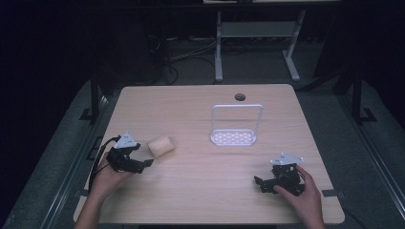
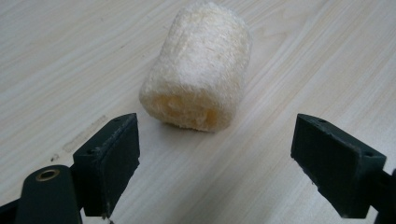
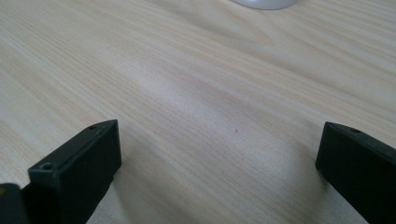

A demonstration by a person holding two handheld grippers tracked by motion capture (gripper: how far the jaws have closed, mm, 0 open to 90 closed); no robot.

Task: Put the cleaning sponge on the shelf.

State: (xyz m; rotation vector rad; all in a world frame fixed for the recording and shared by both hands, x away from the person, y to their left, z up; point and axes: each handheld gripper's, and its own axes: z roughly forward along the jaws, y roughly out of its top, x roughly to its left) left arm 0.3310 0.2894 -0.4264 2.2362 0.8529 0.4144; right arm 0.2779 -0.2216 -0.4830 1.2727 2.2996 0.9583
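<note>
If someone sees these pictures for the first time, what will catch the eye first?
Probably the pale loofah roll, lying on its side on the wooden table just ahead of the open left gripper, not yet touched. Next, the white wire rack standing upright near the table's middle. The right gripper rests open at the near right, holding nothing.

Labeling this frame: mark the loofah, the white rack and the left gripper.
loofah (image 2: 196, 70), left gripper view, its fibrous side.
white rack (image 1: 234, 138), high view, perforated base.
left gripper (image 2: 215, 163), left gripper view, between its open jaws.
</note>
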